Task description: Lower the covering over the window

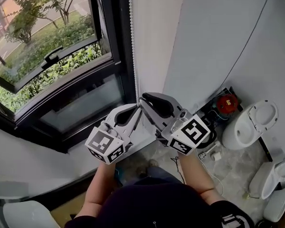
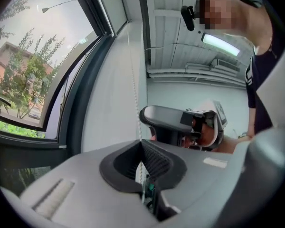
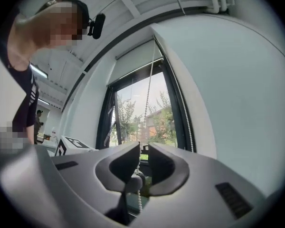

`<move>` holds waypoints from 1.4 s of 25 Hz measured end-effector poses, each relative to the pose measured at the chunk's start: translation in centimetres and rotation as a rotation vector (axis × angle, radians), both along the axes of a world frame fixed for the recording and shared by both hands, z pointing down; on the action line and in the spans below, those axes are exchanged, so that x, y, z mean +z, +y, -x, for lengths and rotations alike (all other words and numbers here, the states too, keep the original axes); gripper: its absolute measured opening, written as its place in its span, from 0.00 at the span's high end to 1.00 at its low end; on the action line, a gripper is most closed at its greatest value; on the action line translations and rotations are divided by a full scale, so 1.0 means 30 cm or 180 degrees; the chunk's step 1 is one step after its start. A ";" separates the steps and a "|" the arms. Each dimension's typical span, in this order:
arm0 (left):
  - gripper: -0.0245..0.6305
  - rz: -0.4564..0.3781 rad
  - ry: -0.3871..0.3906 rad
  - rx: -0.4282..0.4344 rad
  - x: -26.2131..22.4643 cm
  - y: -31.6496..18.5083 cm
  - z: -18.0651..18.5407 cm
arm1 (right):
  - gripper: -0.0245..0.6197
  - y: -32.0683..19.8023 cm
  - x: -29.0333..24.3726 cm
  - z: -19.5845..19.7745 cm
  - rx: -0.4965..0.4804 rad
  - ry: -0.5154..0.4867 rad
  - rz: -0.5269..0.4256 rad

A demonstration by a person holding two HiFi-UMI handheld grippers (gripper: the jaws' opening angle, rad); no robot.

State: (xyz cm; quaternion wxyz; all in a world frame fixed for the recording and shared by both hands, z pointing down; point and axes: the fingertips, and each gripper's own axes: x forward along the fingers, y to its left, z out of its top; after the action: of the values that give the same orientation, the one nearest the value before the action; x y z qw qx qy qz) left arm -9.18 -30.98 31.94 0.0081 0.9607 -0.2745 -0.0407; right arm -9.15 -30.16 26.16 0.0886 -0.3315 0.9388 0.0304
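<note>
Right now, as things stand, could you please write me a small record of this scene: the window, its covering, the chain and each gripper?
window: mostly uncovered, greenery outside
blind: raised, near the top of the window
bead chain: hangs along the right side of the frame
left gripper: shut on bead chain
right gripper: shut on bead chain, tips close to the left gripper's

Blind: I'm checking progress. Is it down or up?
Up. The blind covers only the window's top, trees showing through bare glass; left gripper and right gripper grip its chain.
</note>
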 end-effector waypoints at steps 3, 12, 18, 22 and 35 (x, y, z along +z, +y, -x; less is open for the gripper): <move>0.95 -0.0033 -0.0005 0.0048 -0.010 0.044 -0.027 | 0.94 0.038 -0.004 0.001 -0.0205 0.0127 0.0059; 0.95 0.0000 0.0023 0.0051 -0.025 0.158 -0.113 | 0.94 0.128 -0.030 -0.040 -0.0449 0.0387 0.0061; 0.95 -0.0013 0.0100 -0.0113 -0.029 0.239 -0.153 | 0.94 0.208 -0.031 -0.088 -0.0692 0.0236 0.0104; 0.95 0.0036 0.0172 -0.0152 -0.025 0.285 -0.165 | 0.94 0.254 -0.028 -0.101 -0.0793 0.0156 0.0141; 0.95 0.0435 0.0125 -0.0182 0.203 0.342 -0.169 | 0.94 0.301 0.208 -0.096 -0.0822 0.0414 0.0481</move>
State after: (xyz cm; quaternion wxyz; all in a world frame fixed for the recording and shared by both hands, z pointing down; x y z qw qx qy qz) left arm -4.11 -20.71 38.04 0.0779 0.9487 -0.3038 -0.0410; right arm -6.26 -21.13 32.40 0.0056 -0.2111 0.9770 -0.0306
